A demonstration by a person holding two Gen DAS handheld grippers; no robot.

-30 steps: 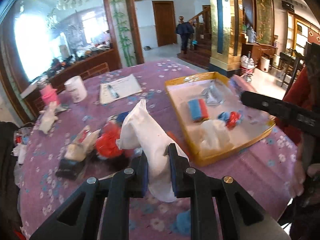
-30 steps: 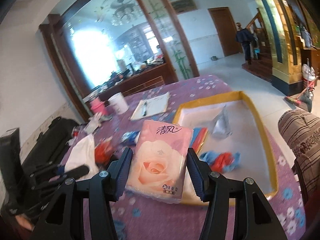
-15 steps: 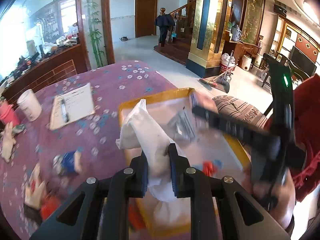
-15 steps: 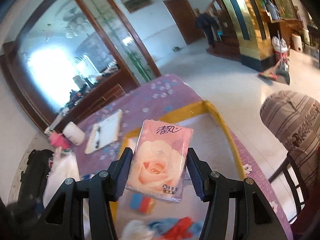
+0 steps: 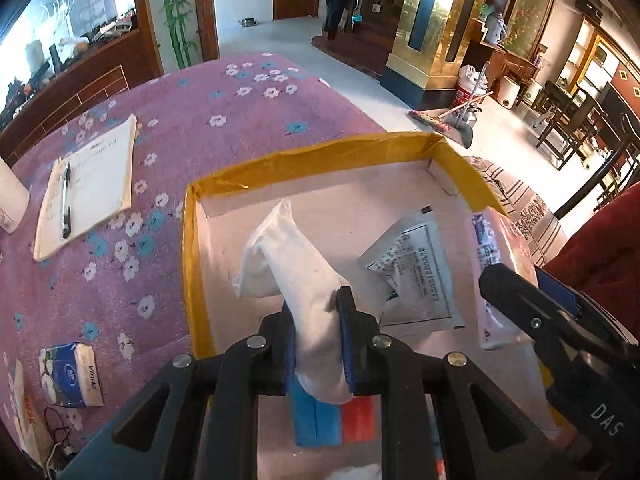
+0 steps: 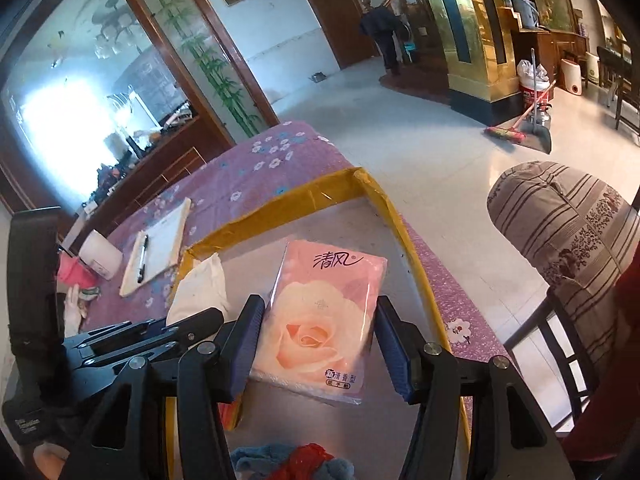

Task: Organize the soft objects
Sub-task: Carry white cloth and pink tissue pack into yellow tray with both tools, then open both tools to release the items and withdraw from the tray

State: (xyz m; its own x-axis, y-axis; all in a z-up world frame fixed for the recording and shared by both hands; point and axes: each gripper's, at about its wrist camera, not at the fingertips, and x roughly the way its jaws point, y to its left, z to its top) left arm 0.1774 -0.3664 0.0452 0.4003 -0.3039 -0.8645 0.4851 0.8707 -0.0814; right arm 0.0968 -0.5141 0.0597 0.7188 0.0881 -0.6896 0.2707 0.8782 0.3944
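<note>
My left gripper (image 5: 318,332) is shut on a soft white pouch (image 5: 296,276) and holds it over the yellow-rimmed tray (image 5: 312,156). My right gripper (image 6: 316,344) is shut on a pink rose-print tissue pack (image 6: 320,320), held over the same tray (image 6: 416,264); the pack also shows at the right of the left wrist view (image 5: 496,268). In the tray lie a silver foil sachet (image 5: 416,268), a blue and red sponge (image 5: 332,420) and blue and red cloth (image 6: 296,462).
A blue tissue pack (image 5: 74,378) lies on the purple flowered tablecloth (image 5: 200,112) left of the tray. A notepad with a pen (image 5: 86,184) and a white cup (image 6: 100,256) sit farther left. A striped cushioned chair (image 6: 568,236) stands at the table's right edge.
Both grippers have moved from the table's left side to over the tray, each still holding its item. The right gripper has lowered the tissue pack toward the tray floor.
</note>
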